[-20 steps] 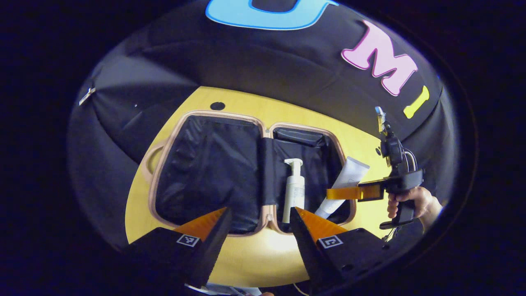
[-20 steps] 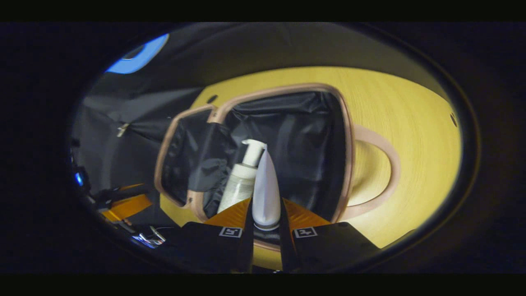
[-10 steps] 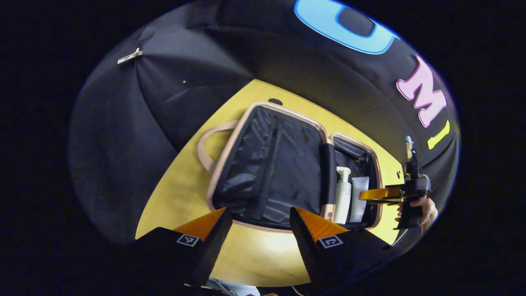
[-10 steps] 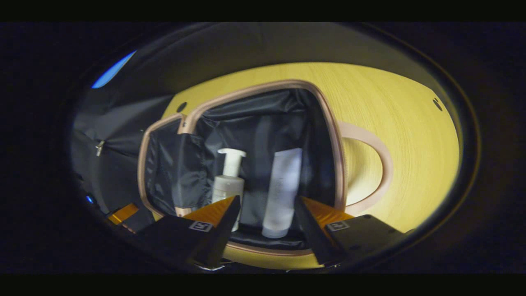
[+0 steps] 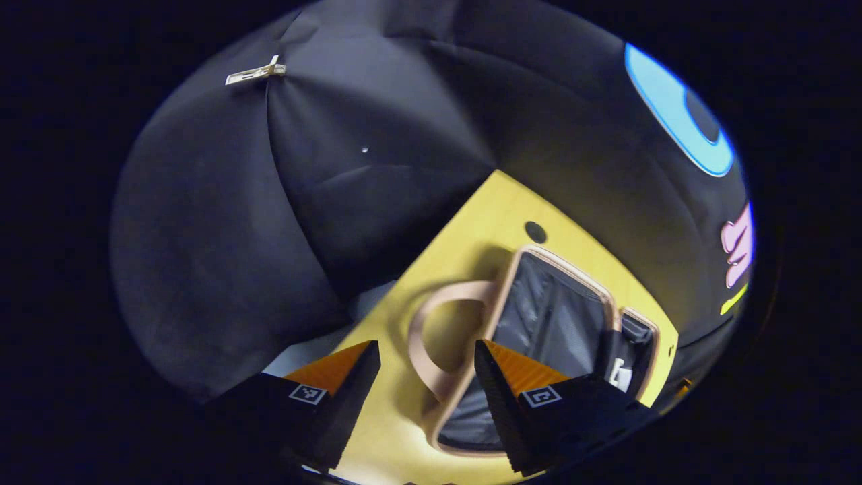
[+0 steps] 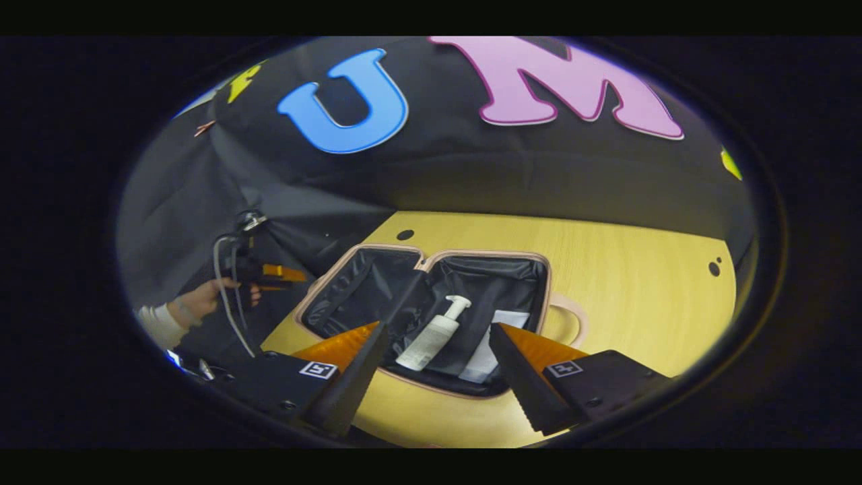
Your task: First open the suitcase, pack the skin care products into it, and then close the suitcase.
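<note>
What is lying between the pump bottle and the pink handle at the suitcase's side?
A white tube lies there, flat on the black lining beside the pump bottle, short of the handle. The right gripper view shows it.

No legible text or labels

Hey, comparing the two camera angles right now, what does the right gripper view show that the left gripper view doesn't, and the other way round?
Right gripper view alone: the left claw farther off, open, and the hand holding it; the whole pump bottle lying beside the white tube in the case's right half.

Left gripper view alone: the pale clip high on the booth wall and the suitcase's handle loop on the left half.

Both: the open suitcase on the yellow table, each view's own claw open, the right claw holding nothing.
</note>
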`<state>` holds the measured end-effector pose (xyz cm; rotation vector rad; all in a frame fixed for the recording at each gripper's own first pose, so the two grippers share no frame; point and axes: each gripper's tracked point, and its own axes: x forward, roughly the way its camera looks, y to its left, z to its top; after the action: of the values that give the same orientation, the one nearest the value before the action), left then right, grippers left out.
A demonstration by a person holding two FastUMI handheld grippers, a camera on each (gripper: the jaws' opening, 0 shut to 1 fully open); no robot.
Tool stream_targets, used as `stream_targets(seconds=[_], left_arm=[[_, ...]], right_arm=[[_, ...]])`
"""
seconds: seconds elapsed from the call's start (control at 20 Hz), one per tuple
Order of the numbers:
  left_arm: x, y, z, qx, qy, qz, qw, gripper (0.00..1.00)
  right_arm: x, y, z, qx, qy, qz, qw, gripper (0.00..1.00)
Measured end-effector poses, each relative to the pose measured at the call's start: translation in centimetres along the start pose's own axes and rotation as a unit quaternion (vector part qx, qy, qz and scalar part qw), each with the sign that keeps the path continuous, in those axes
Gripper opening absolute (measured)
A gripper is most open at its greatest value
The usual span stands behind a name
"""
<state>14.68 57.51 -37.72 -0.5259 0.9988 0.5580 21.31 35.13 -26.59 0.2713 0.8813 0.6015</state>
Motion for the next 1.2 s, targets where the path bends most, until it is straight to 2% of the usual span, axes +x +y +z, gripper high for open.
stream_targets(seconds=[0.15, 0.25, 0.4, 0.5, 0.6, 0.65, 0.7, 0.85, 1.0, 1.2], left_arm=[[3.6, 1.4, 0.0, 0.022, 0.019, 0.022, 0.999, 0.89], [5.0, 1.0, -0.9, 0.031, 0.035, 0.015, 0.999, 0.87], [6.9, 0.3, -1.9, 0.044, 0.06, 0.006, 0.997, 0.84], [7.9, 1.2, -1.5, 0.084, 0.052, 0.036, 0.994, 0.82], [7.9, -0.4, -1.6, 0.116, 0.062, 0.017, 0.991, 0.62], [9.2, -0.5, -1.8, 0.136, 0.062, 0.034, 0.988, 0.4], [8.5, -0.5, -1.5, 0.153, 0.064, 0.043, 0.985, 0.18], [7.4, -0.8, -0.4, 0.154, 0.048, 0.027, 0.987, 0.1], [4.9, -1.4, 1.2, 0.156, 0.031, 0.002, 0.987, 0.08], [-0.8, -4.9, 4.8, 0.132, -0.013, -0.063, 0.989, 0.08]], right_arm=[[-2.3, -0.5, -1.5, 0.027, 0.005, -0.01, 1.0, 0.96], [-3.5, -1.0, -2.8, 0.05, 0.015, -0.017, 0.999, 0.96], [-5.0, -2.9, -4.3, 0.052, 0.028, -0.045, 0.997, 0.96], [-5.7, -3.2, -4.7, 0.054, 0.03, -0.052, 0.997, 0.96], [-6.2, -3.2, -4.5, 0.06, 0.022, -0.054, 0.996, 0.96], [-6.5, -3.0, -4.2, 0.063, 0.016, -0.053, 0.997, 0.96], [-6.6, -2.8, -4.2, 0.062, 0.011, -0.051, 0.997, 0.96], [-7.4, -2.8, -4.5, 0.045, 0.008, -0.054, 0.997, 0.96], [-8.0, -2.4, -5.0, 0.035, 0.006, -0.049, 0.998, 0.96], [-8.5, -1.8, -4.7, 0.029, -0.005, -0.031, 0.999, 0.96]])
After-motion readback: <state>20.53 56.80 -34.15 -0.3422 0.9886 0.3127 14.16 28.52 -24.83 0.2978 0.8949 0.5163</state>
